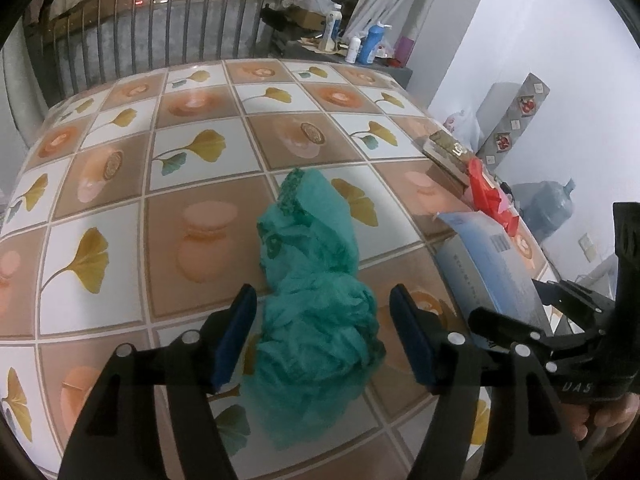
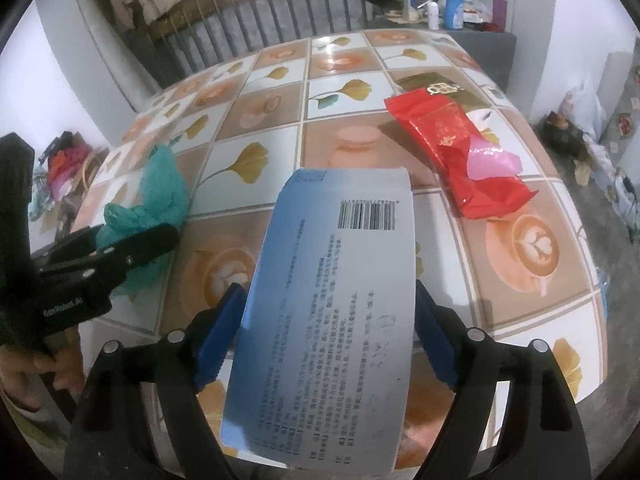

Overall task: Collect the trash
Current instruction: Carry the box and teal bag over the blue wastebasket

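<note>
A crumpled green plastic bag (image 1: pixel 316 300) lies on the tiled table (image 1: pixel 160 240). My left gripper (image 1: pixel 324 300) straddles it, open, with its blue pads just off the bag's sides. My right gripper (image 2: pixel 328 292) is shut on a blue-and-white carton (image 2: pixel 336 300) with a barcode, with both pads against its long edges. The left wrist view shows this carton (image 1: pixel 488 268) tilted up off the table at the right. A torn red wrapper (image 2: pixel 452 148) lies further back on the right, and the green bag (image 2: pixel 156 196) shows at the left under my left gripper (image 2: pixel 140 244).
A gold box (image 2: pixel 440 88) lies behind the red wrapper near the table's right edge. Bottles (image 1: pixel 368 44) stand on a dark counter beyond the table, and a metal railing (image 1: pixel 160 40) runs behind it. A water jug (image 1: pixel 548 204) sits on the floor at the right.
</note>
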Tool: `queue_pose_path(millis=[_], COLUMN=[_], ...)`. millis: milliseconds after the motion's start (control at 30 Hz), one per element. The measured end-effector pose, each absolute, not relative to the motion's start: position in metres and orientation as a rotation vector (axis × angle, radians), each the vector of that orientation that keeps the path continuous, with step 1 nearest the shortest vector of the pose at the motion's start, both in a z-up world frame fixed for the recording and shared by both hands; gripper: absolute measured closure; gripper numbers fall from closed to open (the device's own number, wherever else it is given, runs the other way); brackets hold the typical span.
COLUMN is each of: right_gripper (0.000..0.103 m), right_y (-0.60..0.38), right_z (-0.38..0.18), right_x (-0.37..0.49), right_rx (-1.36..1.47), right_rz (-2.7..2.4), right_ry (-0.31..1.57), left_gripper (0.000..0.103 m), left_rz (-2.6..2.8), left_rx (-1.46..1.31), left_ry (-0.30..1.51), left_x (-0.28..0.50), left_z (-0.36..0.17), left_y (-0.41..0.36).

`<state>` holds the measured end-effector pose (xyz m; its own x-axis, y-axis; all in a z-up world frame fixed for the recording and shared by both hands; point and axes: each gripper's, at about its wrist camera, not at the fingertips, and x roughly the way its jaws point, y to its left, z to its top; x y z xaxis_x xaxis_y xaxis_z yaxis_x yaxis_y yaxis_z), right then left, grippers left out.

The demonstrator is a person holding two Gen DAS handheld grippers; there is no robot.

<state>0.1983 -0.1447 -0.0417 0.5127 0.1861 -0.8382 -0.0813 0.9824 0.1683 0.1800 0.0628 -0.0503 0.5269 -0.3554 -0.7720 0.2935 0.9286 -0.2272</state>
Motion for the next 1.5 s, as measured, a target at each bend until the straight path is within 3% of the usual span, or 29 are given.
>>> queue_pose_path(millis=[233, 467, 1133, 1500], right_gripper=[0.024, 0.032, 0.033, 0.033], right_y=[-0.139, -0.141, -0.189, -0.287], right_z=[-0.044, -0.043, 0.003, 0.027], right_x=[0.196, 0.195, 0.164, 0.122], right_rx=[0.058, 0.057, 0.344, 0.533], right_rz=[0.148, 0.139, 0.229, 0.107], right_ry=[1.017, 1.014, 0.875, 0.718], left_gripper=[0.036, 0.052, 0.053, 0.053], left_rz=[-0.380, -0.389, -0.465, -0.669], left_rx=[-0.074, -0.076, -0.059, 0.016], left_ry=[0.933, 0.931, 0.802, 0.755], left_x=[0.180, 0.179, 0.160, 0.161], left_z=[-0.052, -0.054, 0.003, 0.046], left_y=[0.065, 0.066, 0.047, -0.055])
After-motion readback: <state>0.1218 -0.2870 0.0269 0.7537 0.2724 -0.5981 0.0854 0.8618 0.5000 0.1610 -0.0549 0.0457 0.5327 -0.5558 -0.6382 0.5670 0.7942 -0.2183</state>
